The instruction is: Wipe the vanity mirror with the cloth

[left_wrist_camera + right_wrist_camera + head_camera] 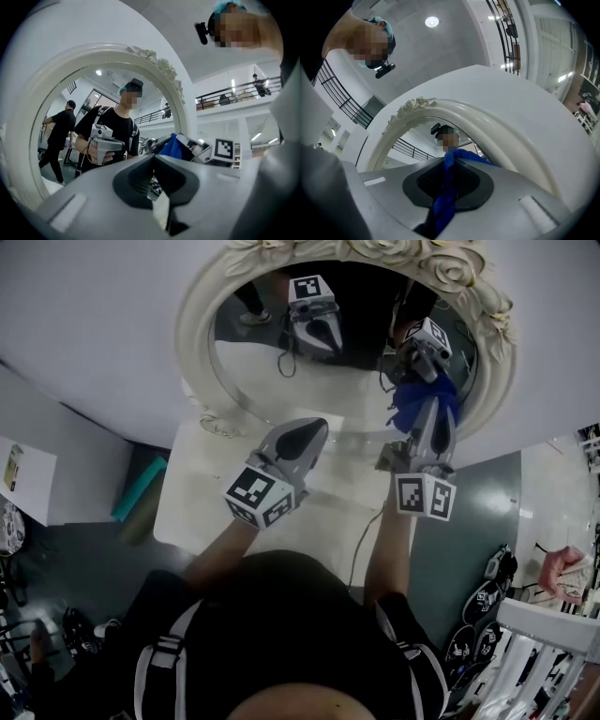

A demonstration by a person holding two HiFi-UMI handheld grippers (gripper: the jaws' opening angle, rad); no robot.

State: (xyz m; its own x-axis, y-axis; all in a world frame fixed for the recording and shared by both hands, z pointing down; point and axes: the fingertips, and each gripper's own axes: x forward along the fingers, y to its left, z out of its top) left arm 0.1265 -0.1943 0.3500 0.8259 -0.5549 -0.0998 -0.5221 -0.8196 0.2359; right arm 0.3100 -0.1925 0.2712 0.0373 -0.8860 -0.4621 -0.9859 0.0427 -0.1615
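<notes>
1. Here, the right gripper [449, 161] has its jaws clamped on a blue cloth [445, 197], which bunches up between the pads and sticks out past the tips.
2. The left gripper [153, 158] has its jaws closed together with nothing between them. It hovers in front of the lower glass, near the middle.
3. In the head view the cloth [424, 397] sits at the lower right of the oval mirror [349, 379], at or just off the glass; contact cannot be confirmed.
4. No streaks or wiped patches show, so the wipe looks to be at or near its start, with most of the glass probably left to cover.
5. The mirror's white carved frame [201, 326] stands on a white table [187, 507] against a pale wall, with grey floor on both sides. Railings and a second person in black show in the reflection.
</notes>
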